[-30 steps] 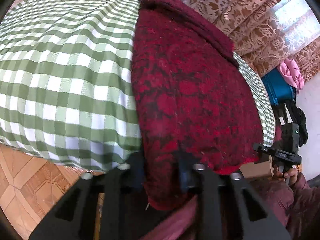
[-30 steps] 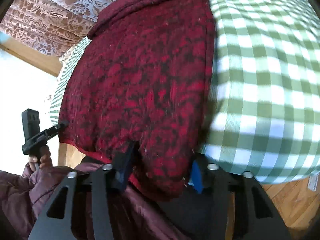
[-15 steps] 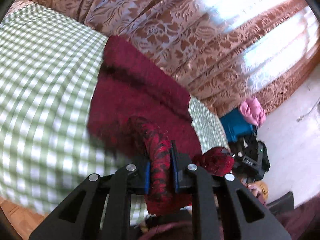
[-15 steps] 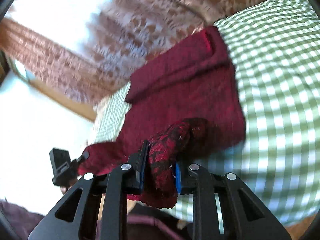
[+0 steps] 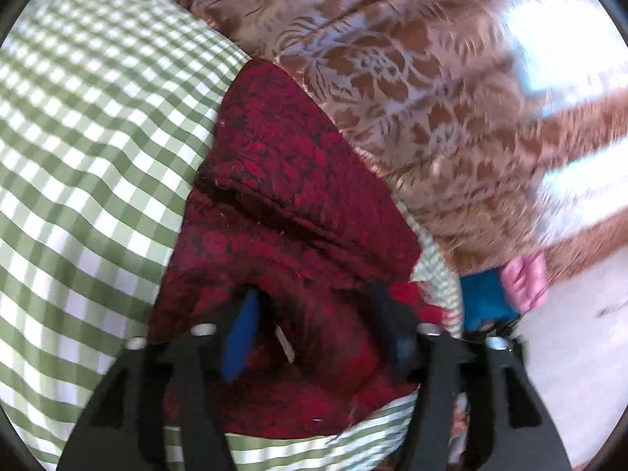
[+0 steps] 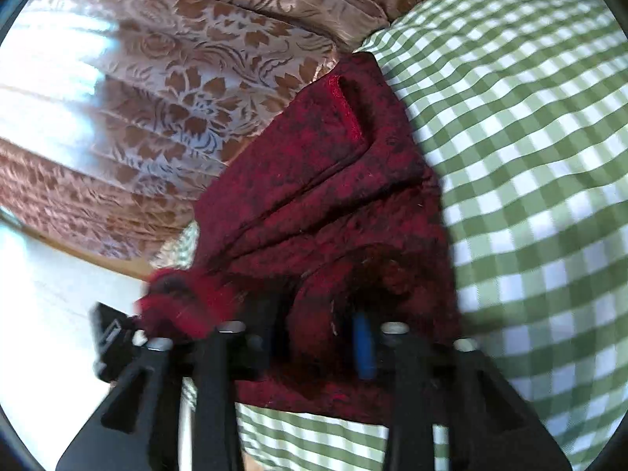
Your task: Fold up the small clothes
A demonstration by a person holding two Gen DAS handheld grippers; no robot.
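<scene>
We let the folded hem drop: the left gripper (image 5: 314, 329) and right gripper (image 6: 314, 333) jaws are opening, gripping nothing, over the red garment (image 5: 290, 204) lying on the checked bedcover (image 5: 90, 149) beside the curtain (image 5: 412, 78). Next, we judge, comes withdrawing and smoothing the fold.

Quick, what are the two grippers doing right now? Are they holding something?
Left gripper: jaws opening, letting go of the dark red patterned woolly garment, which lies between them.
Right gripper: jaws opening too, same garment between them, no longer pinched.
</scene>
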